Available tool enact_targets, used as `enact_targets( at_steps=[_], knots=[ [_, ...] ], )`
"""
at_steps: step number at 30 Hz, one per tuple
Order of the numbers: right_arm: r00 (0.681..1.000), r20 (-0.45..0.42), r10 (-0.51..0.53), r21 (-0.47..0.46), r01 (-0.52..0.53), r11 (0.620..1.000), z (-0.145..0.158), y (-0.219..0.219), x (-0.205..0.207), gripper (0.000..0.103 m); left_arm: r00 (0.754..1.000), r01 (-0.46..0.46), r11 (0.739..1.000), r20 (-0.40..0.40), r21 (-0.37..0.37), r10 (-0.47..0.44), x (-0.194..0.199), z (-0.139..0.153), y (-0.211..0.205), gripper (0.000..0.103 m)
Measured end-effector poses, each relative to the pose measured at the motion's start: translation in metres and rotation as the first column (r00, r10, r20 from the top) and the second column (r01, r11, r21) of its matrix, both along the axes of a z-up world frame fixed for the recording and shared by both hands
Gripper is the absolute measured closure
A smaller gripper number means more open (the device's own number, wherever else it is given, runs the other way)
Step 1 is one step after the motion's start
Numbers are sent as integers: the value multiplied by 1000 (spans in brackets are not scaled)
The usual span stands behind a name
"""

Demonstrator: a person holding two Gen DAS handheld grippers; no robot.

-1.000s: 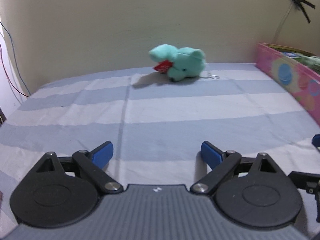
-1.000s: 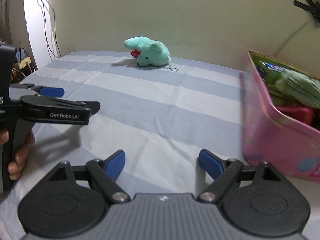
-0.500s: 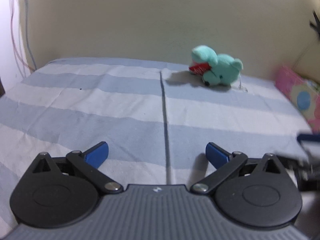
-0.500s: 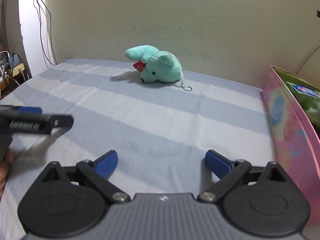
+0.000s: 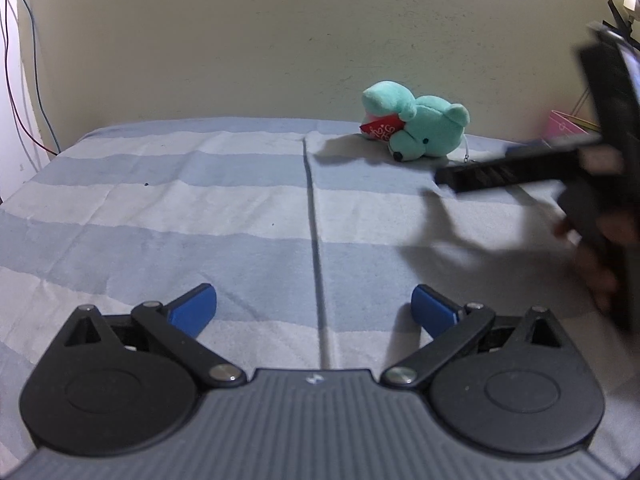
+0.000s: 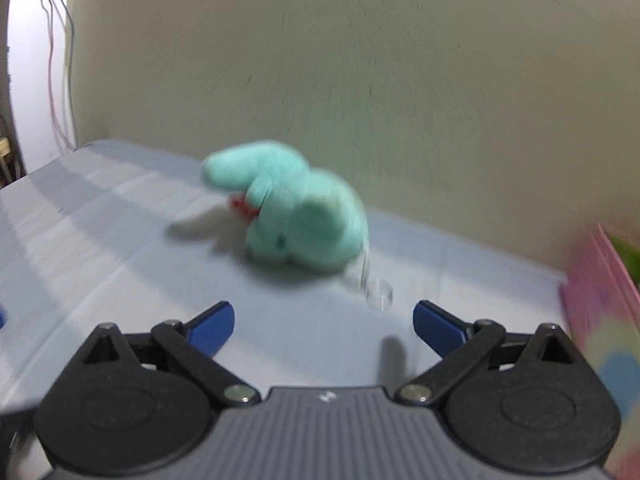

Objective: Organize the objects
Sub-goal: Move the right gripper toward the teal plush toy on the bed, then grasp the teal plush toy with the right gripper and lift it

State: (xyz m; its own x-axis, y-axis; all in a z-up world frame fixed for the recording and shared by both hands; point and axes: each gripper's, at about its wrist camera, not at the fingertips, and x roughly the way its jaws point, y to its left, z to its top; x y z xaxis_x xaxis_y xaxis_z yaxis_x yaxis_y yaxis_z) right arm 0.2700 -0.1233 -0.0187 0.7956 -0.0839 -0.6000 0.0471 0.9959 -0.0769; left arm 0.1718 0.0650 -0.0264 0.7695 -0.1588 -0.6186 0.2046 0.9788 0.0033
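Striped blue and white cloth [image 5: 168, 208] is covering the surface that carries everything, a bed by the look of it, and a pale wall is closing it off at the far edge.

Nearest, the left tongs [image 5: 314, 306] are standing wide with nothing between the blue pads, hovering over the near part of the cloth beside its centre seam. The right tongs [image 6: 323, 322] are opening, already nearly full wide, and nothing is lying between their pads either.

Just ahead of the right tongs, a small key ring [image 6: 378, 292] is lying on the cloth, hanging off the toy. Beyond it the teal plush [image 6: 296, 216] is resting on its side near the far edge, dead ahead and slightly left of the tongs' centre line. Its long axis is running left to right across the approach, ear or limb pointing left, rounded body to the right. In the left view the plush [image 5: 416, 130] is sitting far off to the right, with the right tongs' arm [image 5: 520, 170] crossing in front of it, so the right hand is clearly the nearer one and looks to be making the reach.

At the right edge the pink box [image 6: 600, 300] is standing open; something green is showing inside, too blurred to name.
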Motion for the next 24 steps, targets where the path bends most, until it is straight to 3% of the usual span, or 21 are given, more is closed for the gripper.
enact_targets(
  at_steps=[7, 9, 11, 12, 14, 17, 24],
  knots=[
    [998, 45, -46, 41, 44, 998, -1, -2, 52, 2, 1000, 21, 1000, 0, 1, -21, 2, -1, -3, 0],
    [999, 0, -34, 71, 34, 997, -4, -4, 64, 10, 1000, 26, 1000, 1, -1, -26, 2, -1, -3, 0],
    [1000, 2, -1, 133, 1, 991, -5, -8, 64, 34, 1000, 28, 1000, 1, -4, -28, 2, -1, -3, 0],
    [1000, 5, 1, 155, -1, 988, -5, -10, 61, 35, 1000, 28, 1000, 1, -6, -28, 2, -1, -3, 0],
    [1000, -2, -10, 214, 11, 977, -6, -16, 54, 41, 1000, 30, 999, 1, -11, -30, 3, -2, -2, 0],
    [1000, -9, -13, 293, 15, 956, -5, -21, 31, 41, 999, 33, 999, 1, -18, -33, 5, -2, 0, 0],
    [999, 5, 42, 391, -40, 919, 1, -19, -71, 41, 999, 35, 997, 3, -64, -34, 8, 1, 7, 0]
  ],
)
